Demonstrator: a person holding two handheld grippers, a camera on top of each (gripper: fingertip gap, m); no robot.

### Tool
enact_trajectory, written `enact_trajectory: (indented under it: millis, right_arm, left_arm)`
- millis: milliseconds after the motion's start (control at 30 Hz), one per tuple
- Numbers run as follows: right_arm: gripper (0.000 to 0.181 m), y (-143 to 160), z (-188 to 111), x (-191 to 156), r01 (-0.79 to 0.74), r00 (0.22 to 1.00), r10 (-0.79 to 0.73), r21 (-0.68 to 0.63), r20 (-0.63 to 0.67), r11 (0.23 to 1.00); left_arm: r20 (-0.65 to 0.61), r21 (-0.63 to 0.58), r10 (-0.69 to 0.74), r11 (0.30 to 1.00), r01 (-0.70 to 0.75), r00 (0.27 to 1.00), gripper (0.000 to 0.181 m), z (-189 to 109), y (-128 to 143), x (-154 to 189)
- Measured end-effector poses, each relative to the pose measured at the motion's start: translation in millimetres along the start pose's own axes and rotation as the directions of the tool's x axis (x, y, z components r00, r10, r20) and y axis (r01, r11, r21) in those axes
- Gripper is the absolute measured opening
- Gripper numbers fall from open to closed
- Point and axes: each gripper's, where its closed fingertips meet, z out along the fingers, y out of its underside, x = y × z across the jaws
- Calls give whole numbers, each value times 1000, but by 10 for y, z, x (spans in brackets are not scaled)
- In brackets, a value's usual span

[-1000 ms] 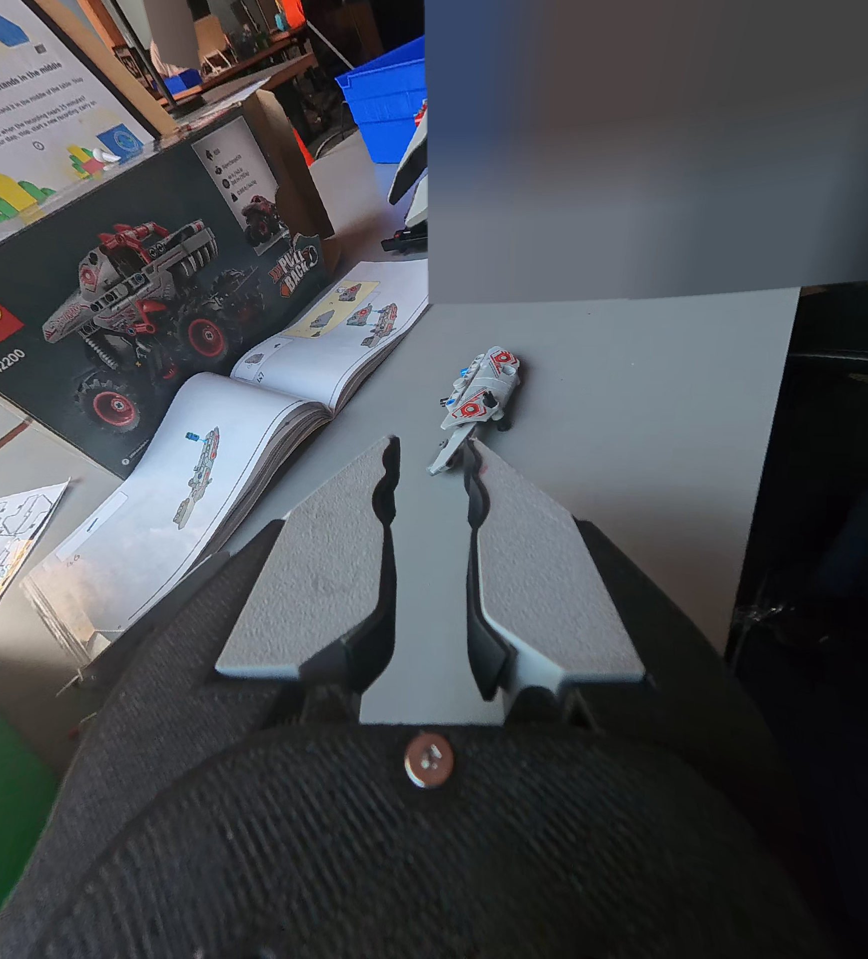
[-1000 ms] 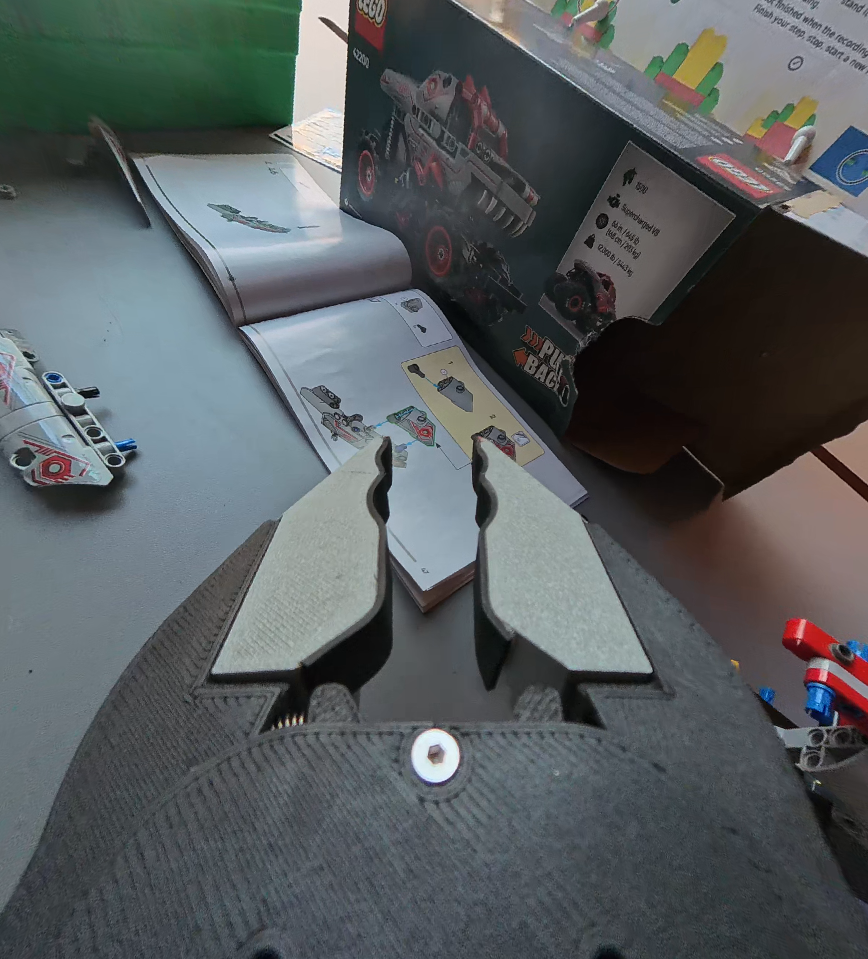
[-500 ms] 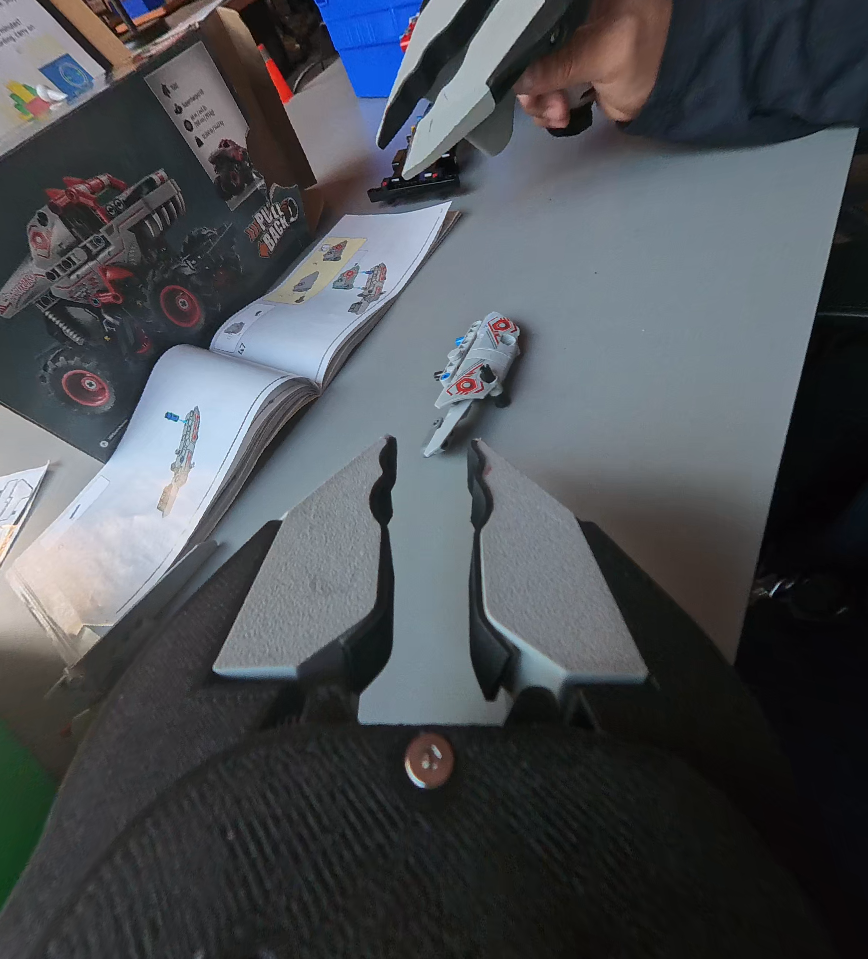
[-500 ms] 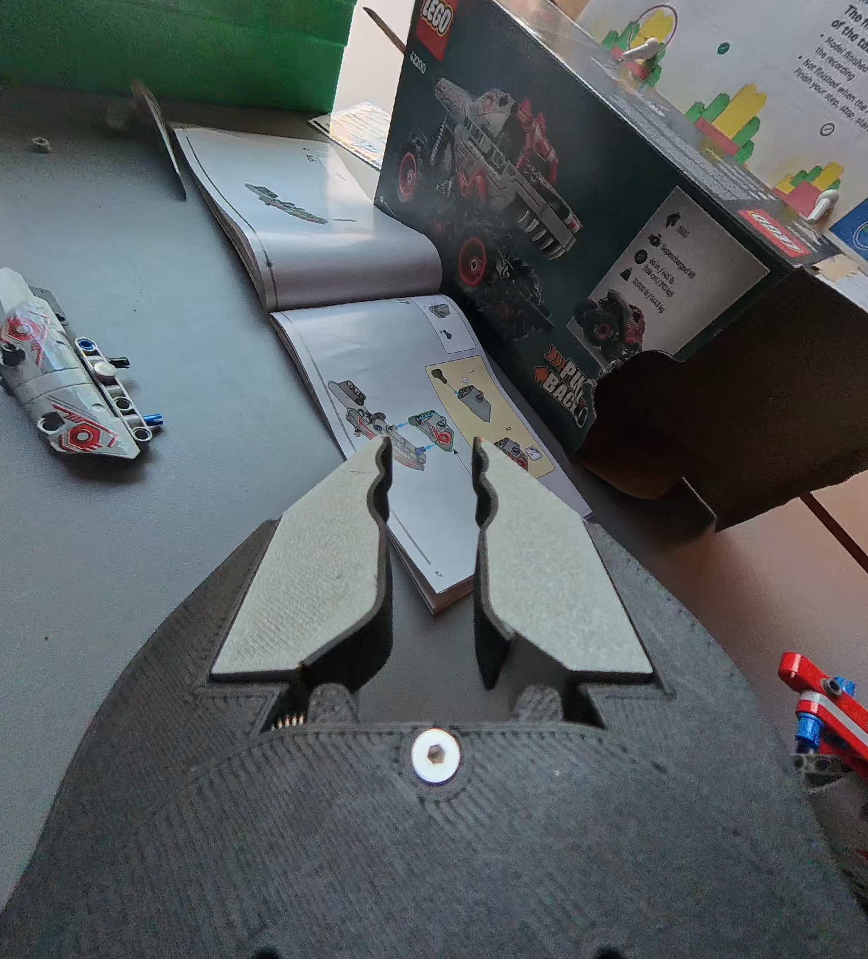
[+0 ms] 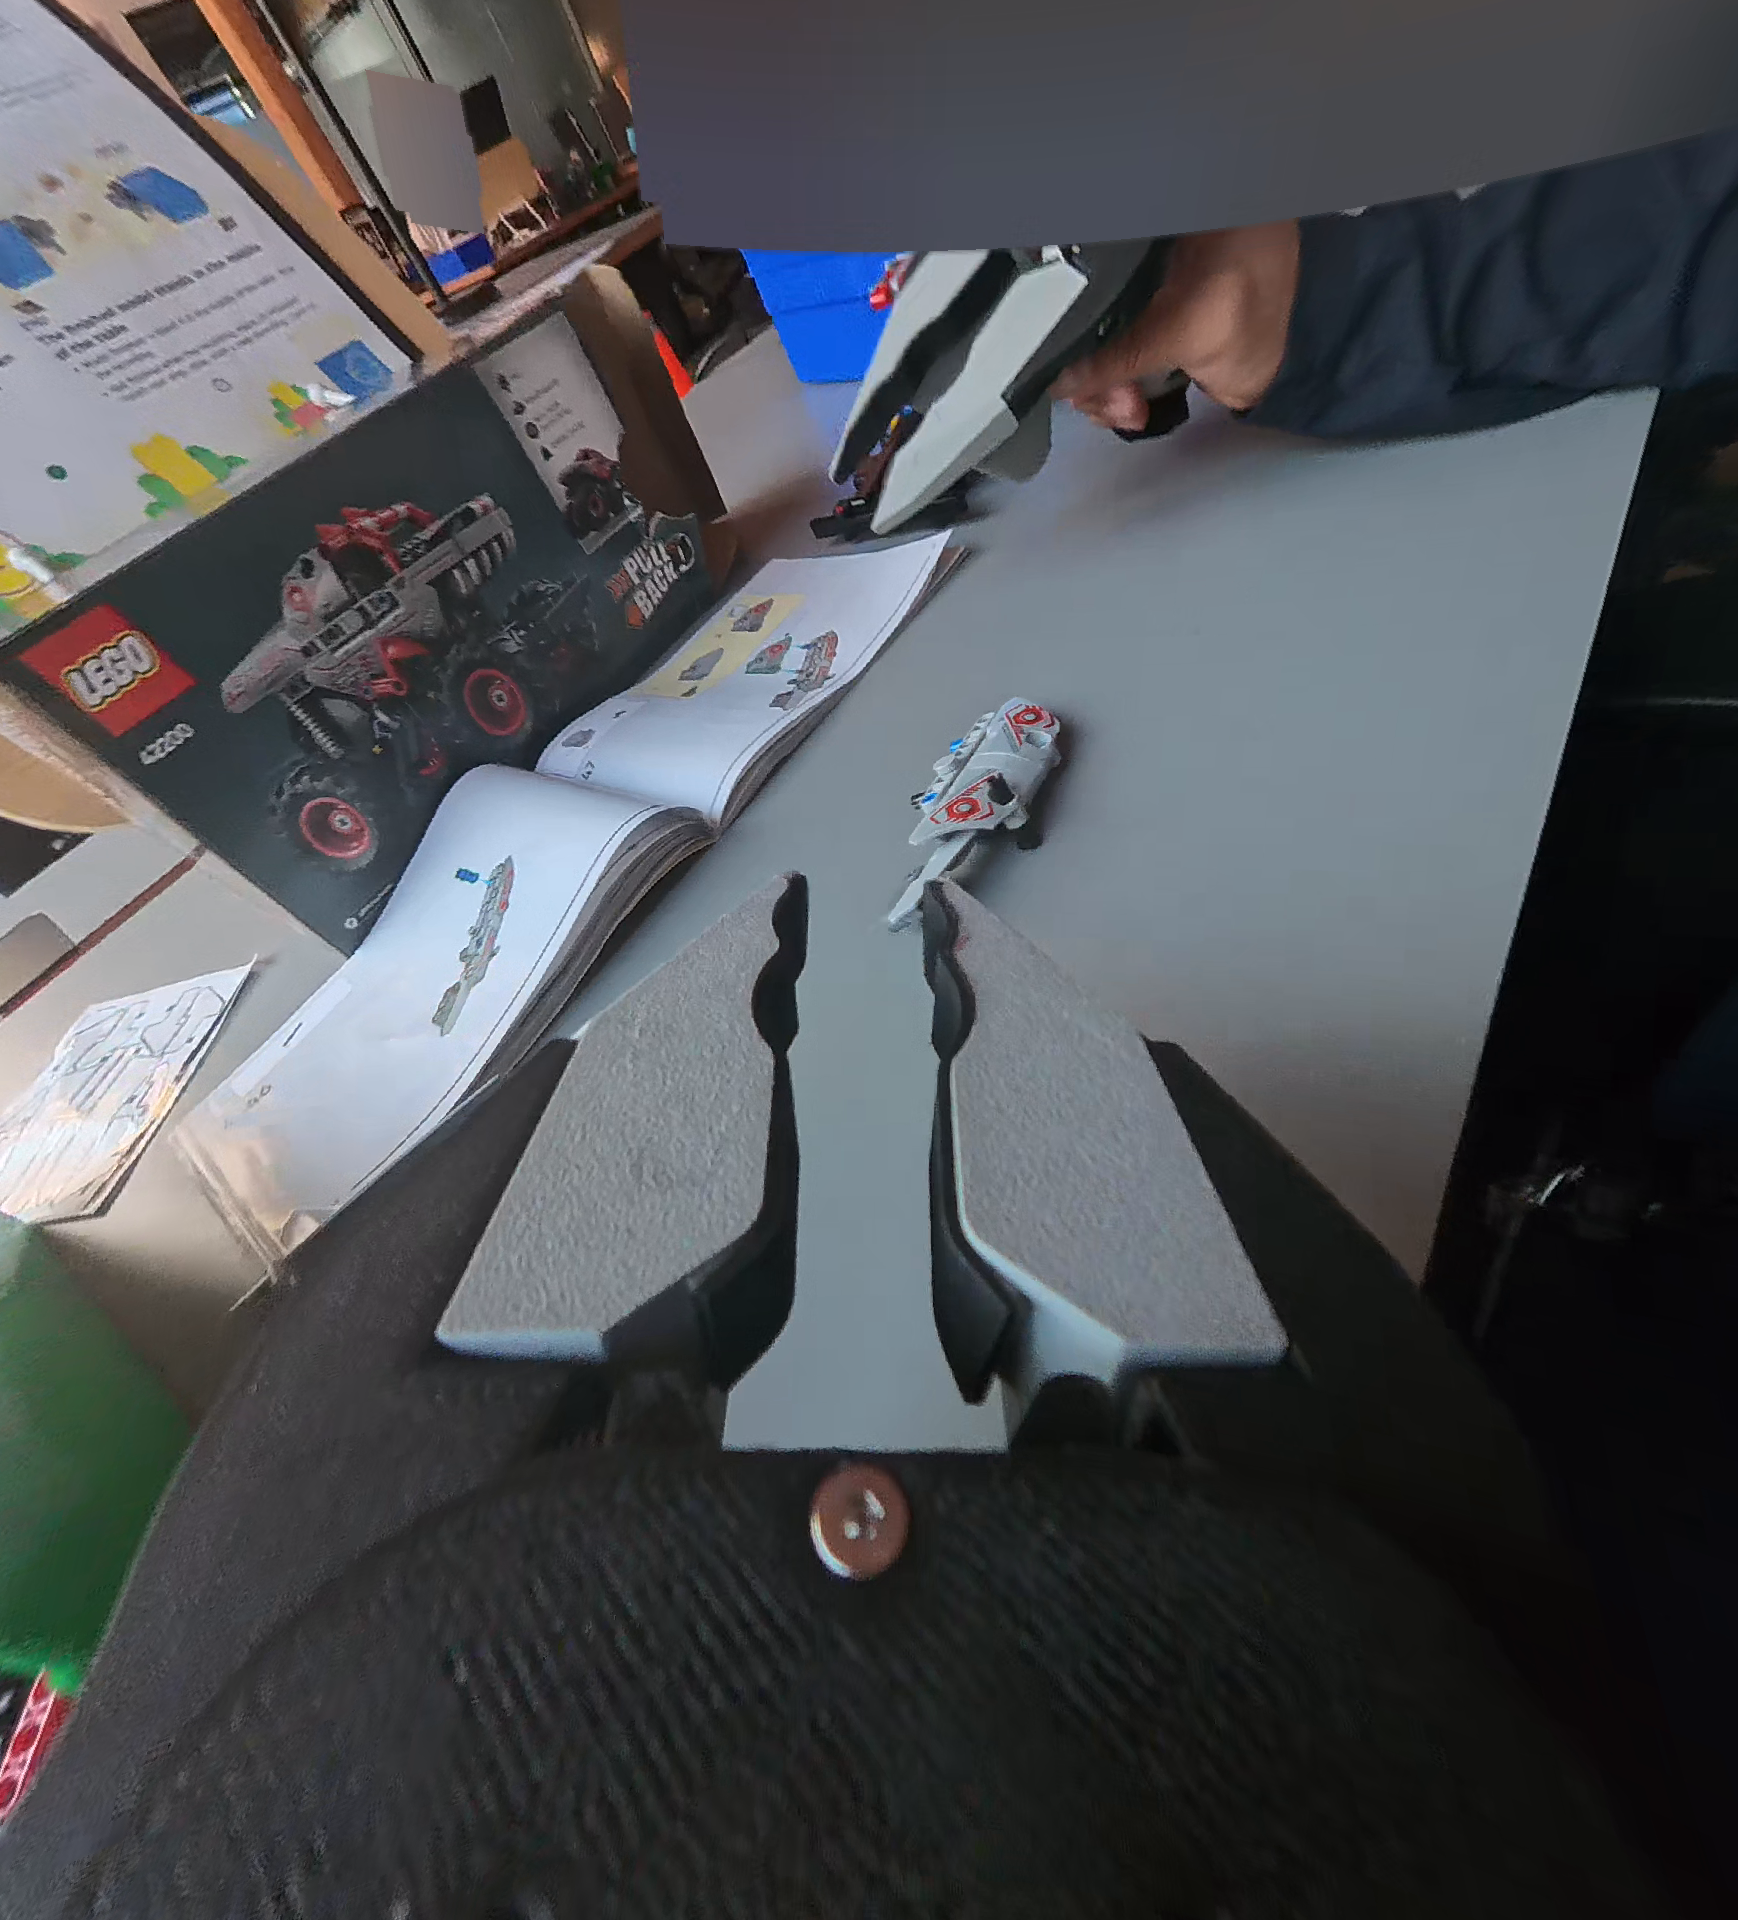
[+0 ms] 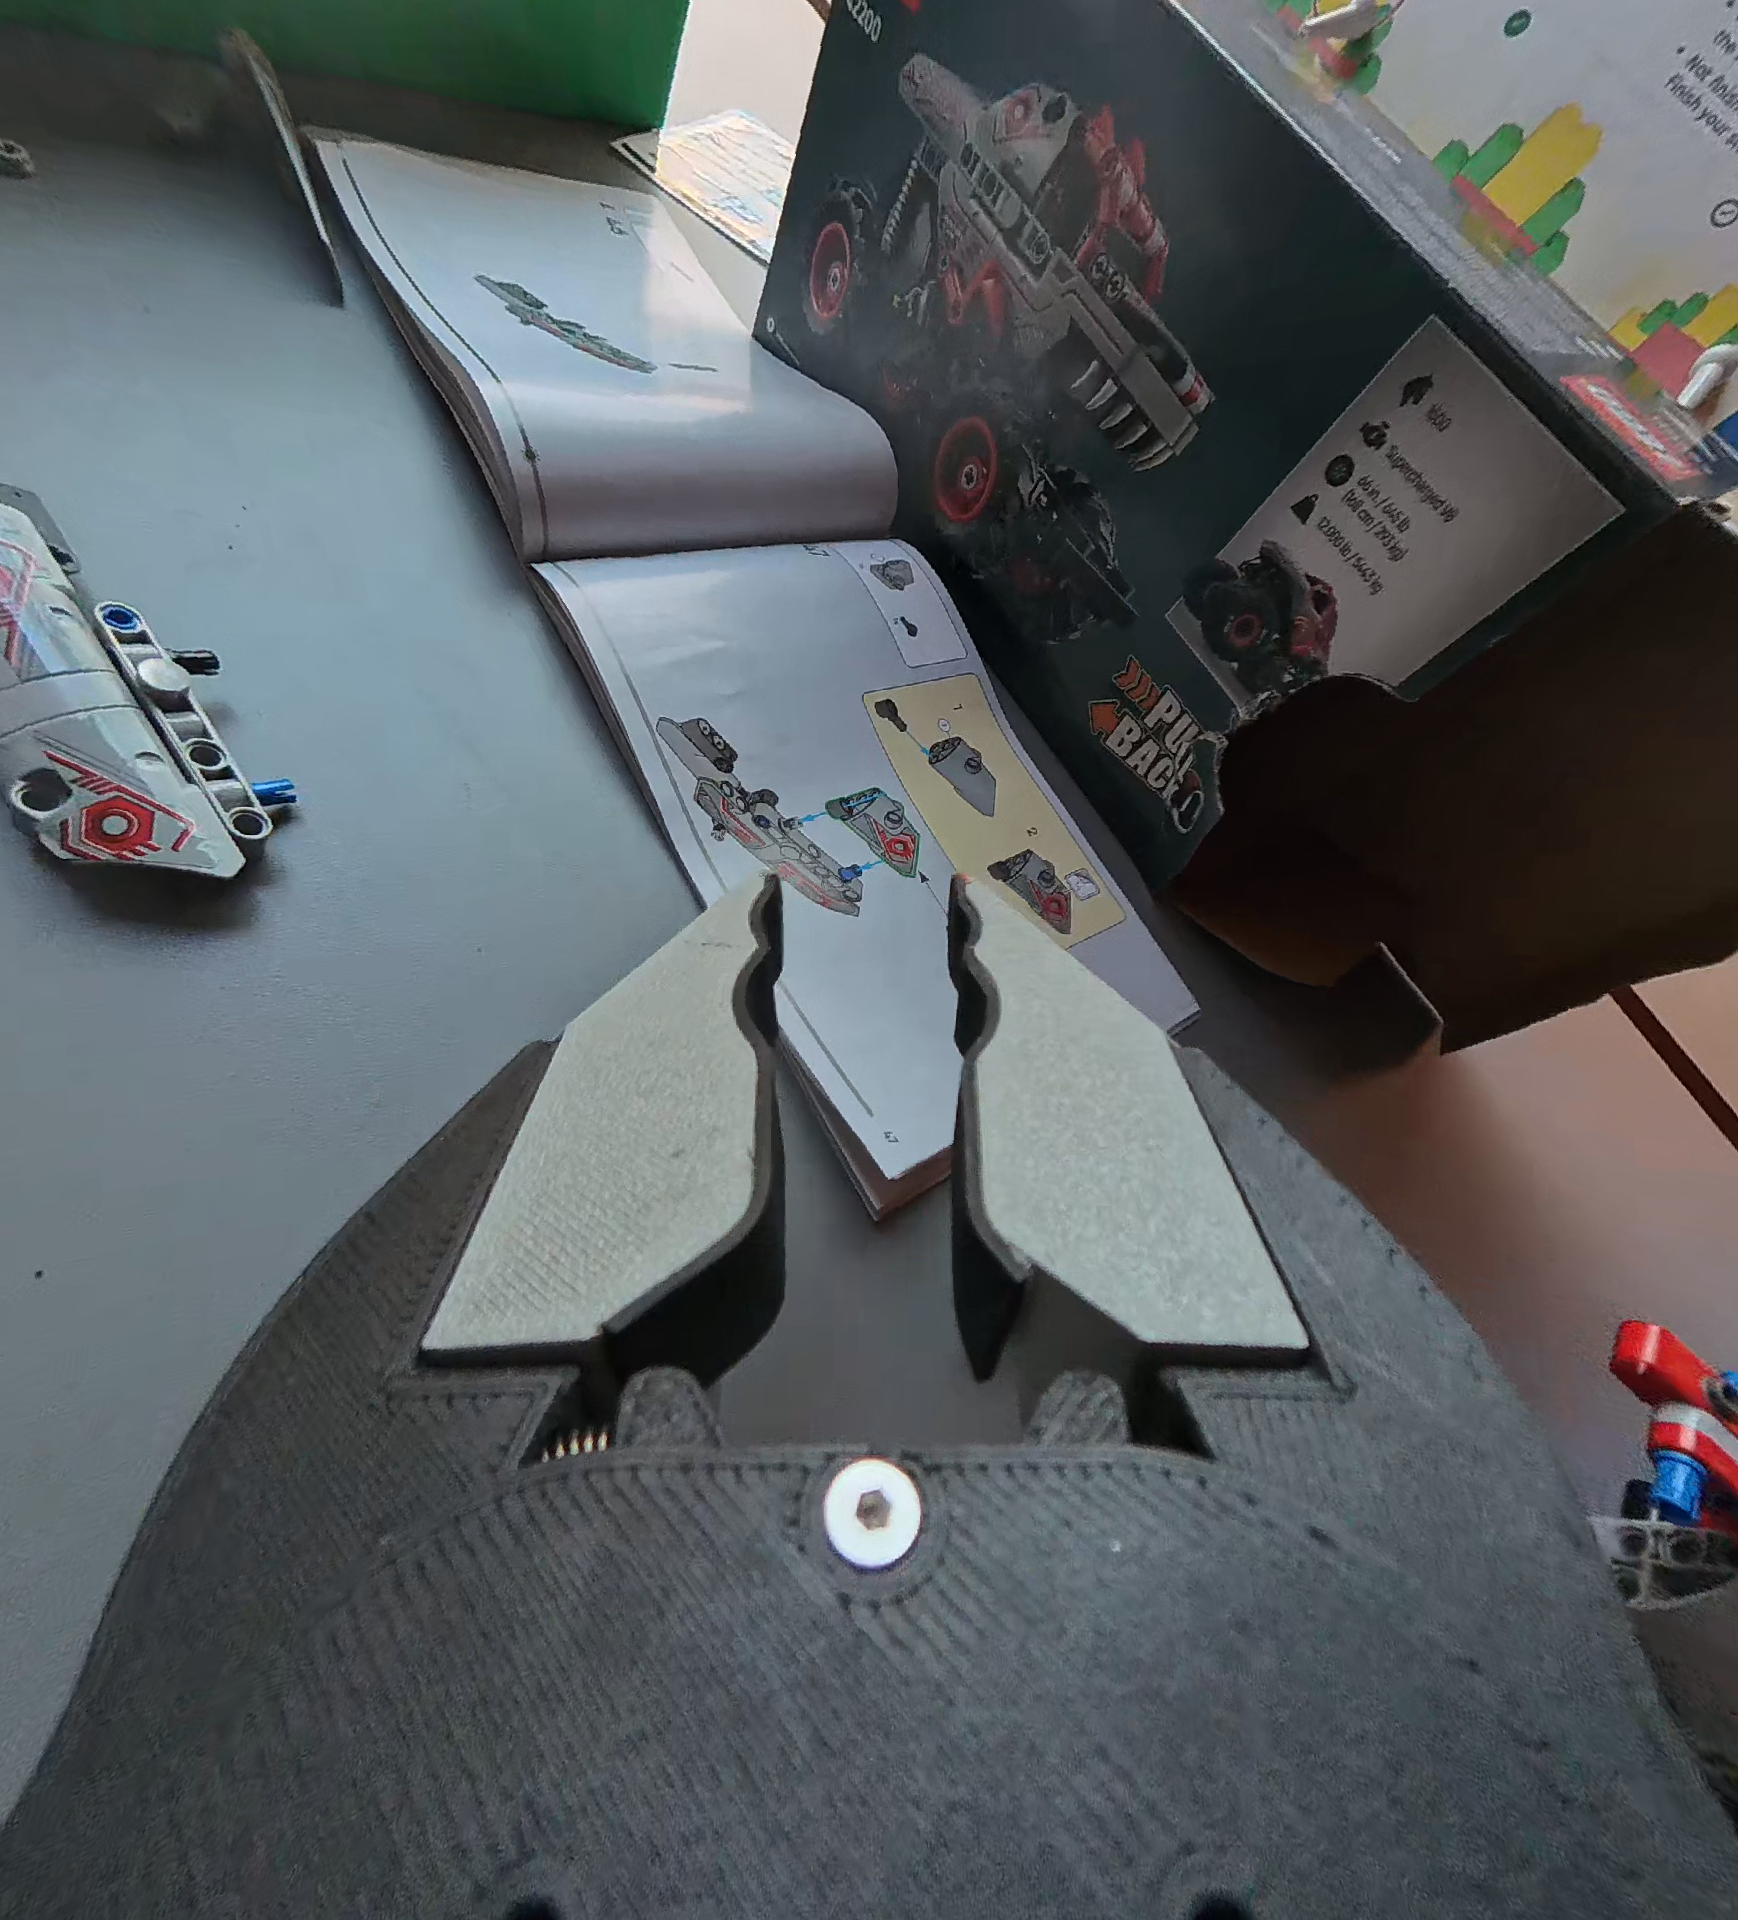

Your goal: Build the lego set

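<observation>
Both grippers are held spread and empty above the grey table (image 5: 1260, 644). The left gripper (image 5: 863, 904) has been brought closer to the grey-and-red lego assembly (image 5: 984, 795), whose pointed tip now lies just beside its right fingertip (image 5: 938, 914). The right gripper (image 6: 863, 899) has been lowered toward the open instruction booklet (image 6: 792, 665), which fills more of its view than half a second ago. The lego box (image 6: 1104, 343) stands behind the booklet; a partial red build (image 6: 1717, 1455) is seen at right.
</observation>
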Motion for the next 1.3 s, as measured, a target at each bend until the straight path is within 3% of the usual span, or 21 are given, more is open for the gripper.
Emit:
enact_trajectory:
  millis: [167,267,400,467,500,600,700,867,1000,1300]
  right_arm:
    - [29,7,40,-22,-33,999,33,15,16,999]
    - [29,31,47,11,-41,999,41,13,0,999]
    - [29,46,61,53,-67,998,68,16,-14,998]
    - [29,71,87,65,-84,996,84,6,-14,996]
    - [29,88,102,74,-93,996,93,-2,-15,996]
    - [30,112,131,117,-106,994,105,-14,-32,994]
    - [30,122,147,138,-109,993,108,-22,-54,994]
    - [30,115,184,112,-98,993,96,-37,-70,994]
    - [29,122,211,66,-68,996,65,-54,-60,996]
    - [26,47,158,-25,-51,999,50,-18,-19,999]
  left_arm:
    - [22,57,-37,998,35,999,15,-307,-14,-213]
    - [105,84,-15,996,6,994,17,-649,-63,-508]
    - [477,-15,-26,999,38,878,5,-1434,51,-1522]
    - [535,-54,-86,989,136,841,7,-1760,126,-1971]
    - [521,-80,-136,975,207,843,19,-1822,185,-2132]
    - [404,-284,-190,904,320,895,27,-1719,531,-2371]
    - [348,-478,-132,827,297,928,31,-1494,879,-2541]
    - [163,-668,-161,708,229,973,28,-1036,1115,-2397]
    - [88,-757,-161,631,171,983,26,-813,1228,-2337]
    - [98,-824,-295,512,244,951,25,-664,1483,-2382]
